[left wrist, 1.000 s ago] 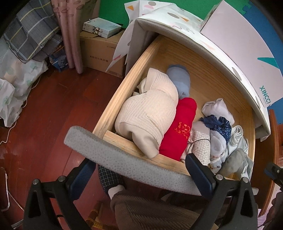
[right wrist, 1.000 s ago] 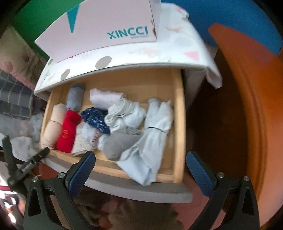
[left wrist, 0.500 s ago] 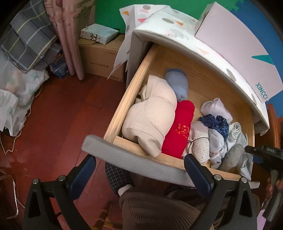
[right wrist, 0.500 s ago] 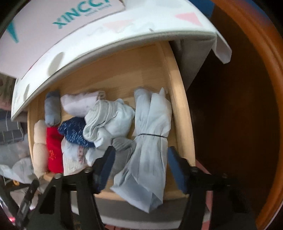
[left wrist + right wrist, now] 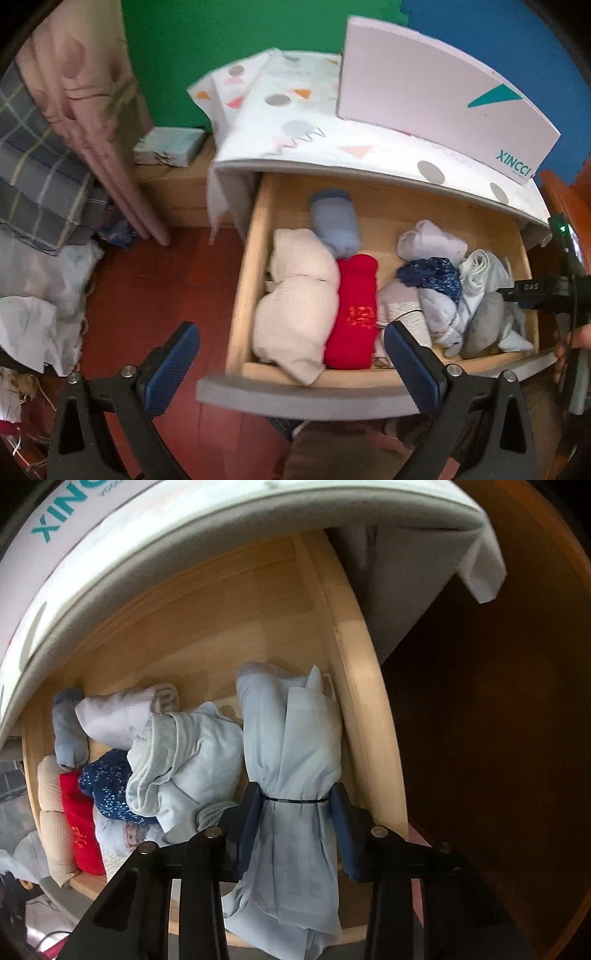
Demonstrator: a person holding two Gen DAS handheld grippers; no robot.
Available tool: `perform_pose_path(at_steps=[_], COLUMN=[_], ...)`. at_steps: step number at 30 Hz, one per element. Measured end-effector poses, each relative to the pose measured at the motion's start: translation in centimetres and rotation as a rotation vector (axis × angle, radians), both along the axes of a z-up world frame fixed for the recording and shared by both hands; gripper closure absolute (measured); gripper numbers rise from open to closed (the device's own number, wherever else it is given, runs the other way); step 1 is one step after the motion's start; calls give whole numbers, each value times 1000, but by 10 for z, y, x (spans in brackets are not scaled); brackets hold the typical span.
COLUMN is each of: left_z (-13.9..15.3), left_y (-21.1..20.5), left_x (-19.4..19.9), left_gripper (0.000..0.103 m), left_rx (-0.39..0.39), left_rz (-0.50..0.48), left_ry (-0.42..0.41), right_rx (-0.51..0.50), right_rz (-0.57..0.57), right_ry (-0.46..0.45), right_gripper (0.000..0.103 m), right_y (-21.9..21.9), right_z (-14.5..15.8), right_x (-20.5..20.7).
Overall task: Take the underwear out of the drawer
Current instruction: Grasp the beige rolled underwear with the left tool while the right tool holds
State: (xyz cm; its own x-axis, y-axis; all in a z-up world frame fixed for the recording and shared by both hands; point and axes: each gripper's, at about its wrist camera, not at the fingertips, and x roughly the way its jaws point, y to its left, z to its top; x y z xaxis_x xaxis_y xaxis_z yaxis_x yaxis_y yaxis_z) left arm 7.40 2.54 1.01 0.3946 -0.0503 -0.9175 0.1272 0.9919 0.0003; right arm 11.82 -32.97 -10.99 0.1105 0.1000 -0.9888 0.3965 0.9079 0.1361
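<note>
Right wrist view: my right gripper (image 5: 295, 812) is closing on the pale blue bundle (image 5: 291, 760) against the drawer (image 5: 365, 709) wall; my left gripper (image 5: 291, 354) hangs open.

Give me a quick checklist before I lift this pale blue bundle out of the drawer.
1. Right gripper straddles the pale blue bundle at its black band: ok.
2. Fingers firmly clamped: not ok, jaws closing; pads at the cloth.
3. Only one bundle between the fingers: ok; the crumpled light garment lies outside.
4. Drawer open enough for a lift: ok.
5. Left gripper out of the way: ok, open and empty above the drawer front.
6. Bundle's tail free of the drawer front: cannot tell.
</note>
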Motion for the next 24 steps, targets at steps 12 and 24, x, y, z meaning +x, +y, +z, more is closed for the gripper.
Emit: perform_pose_path(at_steps=[12,24], left_z=[-46,-79], left_y=[-15,-23], left_x=[42,61], left_gripper=[2,2], left_rx=[-45,-18], left_rz=[-3,43], left_ry=[211,275], right_rx=[-135,-227], right_rz=[144,241], right_ry=[77,114], right_gripper=[59,55], right_y=[34,80], right_z=[-23,-59], right_x=[29,60])
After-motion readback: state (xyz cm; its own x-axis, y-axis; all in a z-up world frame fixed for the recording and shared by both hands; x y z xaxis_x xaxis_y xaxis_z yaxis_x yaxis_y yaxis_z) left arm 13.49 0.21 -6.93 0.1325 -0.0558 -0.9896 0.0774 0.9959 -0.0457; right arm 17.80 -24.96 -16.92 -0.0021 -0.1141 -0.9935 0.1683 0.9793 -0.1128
